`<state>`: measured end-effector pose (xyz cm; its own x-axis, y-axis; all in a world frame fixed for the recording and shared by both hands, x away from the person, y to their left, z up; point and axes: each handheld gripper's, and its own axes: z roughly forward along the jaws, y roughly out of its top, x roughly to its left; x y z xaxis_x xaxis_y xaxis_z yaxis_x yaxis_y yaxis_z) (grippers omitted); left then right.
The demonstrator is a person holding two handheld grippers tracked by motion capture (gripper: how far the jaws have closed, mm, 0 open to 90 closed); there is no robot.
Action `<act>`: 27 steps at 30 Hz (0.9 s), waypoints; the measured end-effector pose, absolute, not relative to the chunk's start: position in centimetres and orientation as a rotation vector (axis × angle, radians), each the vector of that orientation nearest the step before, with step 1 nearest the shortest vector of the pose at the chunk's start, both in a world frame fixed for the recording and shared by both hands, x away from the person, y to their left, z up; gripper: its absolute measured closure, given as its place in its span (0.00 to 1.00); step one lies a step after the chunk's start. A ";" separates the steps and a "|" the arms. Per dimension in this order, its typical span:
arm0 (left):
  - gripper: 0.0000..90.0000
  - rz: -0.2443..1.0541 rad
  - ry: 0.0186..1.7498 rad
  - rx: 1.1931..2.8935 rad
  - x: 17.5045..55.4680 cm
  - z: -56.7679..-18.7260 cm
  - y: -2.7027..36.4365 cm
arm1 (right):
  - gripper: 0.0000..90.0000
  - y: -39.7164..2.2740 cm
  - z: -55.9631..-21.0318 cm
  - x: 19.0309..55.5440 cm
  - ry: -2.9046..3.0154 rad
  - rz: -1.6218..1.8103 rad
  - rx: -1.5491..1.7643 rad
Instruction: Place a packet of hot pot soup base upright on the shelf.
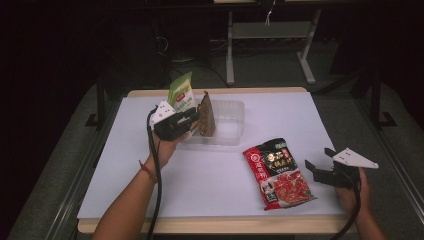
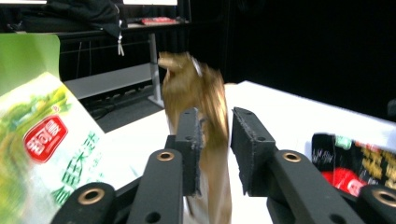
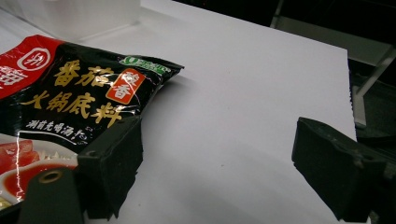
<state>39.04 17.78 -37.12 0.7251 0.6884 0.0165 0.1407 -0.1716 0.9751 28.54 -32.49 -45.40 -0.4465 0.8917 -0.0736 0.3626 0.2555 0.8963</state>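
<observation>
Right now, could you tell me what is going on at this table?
A person is packing food pouches into a clear plastic tray on the white table. The left hand-held gripper is at the tray with a brown pouch standing between its jaws, beside a green pouch already upright there. The left gripper view shows a gap at the right jaw, so the brown pouch looks released. The right hand-held gripper waits open next to a red and black pouch lying flat on the table.
</observation>
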 end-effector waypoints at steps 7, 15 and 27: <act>0.73 0.530 0.635 1.749 37.5 -37.8 18.6 | 0.18 -32.4 -45.4 28.7 1.953 1.125 1.157; 0.60 0.440 0.584 1.817 35.6 -38.5 18.5 | 0.17 -32.0 -45.4 29.1 2.011 1.069 1.265; 0.47 0.295 0.517 1.919 34.5 -40.5 16.3 | 0.16 -31.0 -43.8 27.7 2.184 1.200 1.294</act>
